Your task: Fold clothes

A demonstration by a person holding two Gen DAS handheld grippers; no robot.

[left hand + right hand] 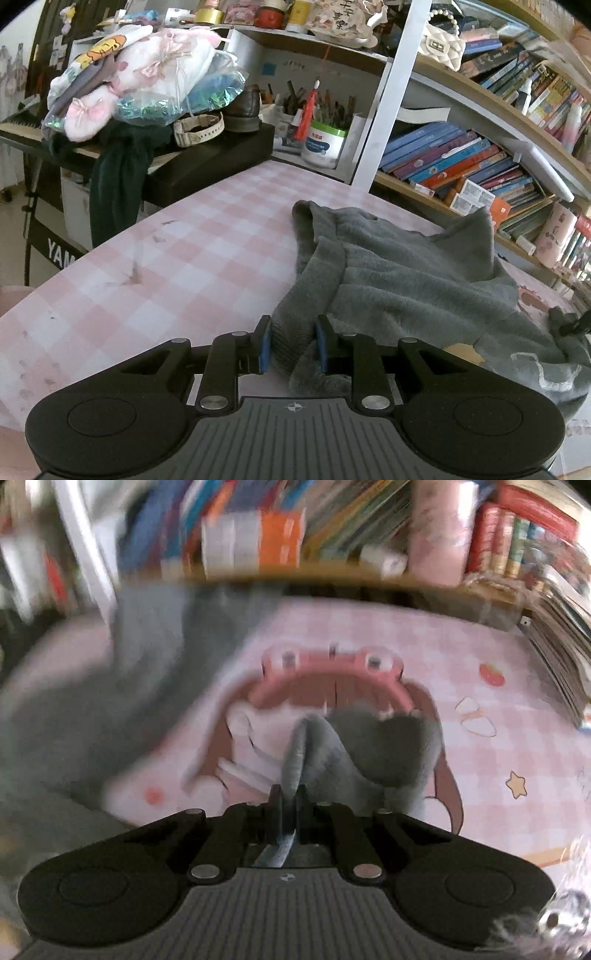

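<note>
left gripper (pixel 292 341) straddles grey garment (pixel 406 273) cuff | right gripper (pixel 290 805) pinches it | bookshelf (pixel 480 166) behind

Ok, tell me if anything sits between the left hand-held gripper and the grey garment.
Nothing visible does. The left hand-held gripper has its jaws apart with a ribbed edge of the grey garment already lying between them on the pink checked table. The right hand-held gripper is pinched on another fold of it.
</note>
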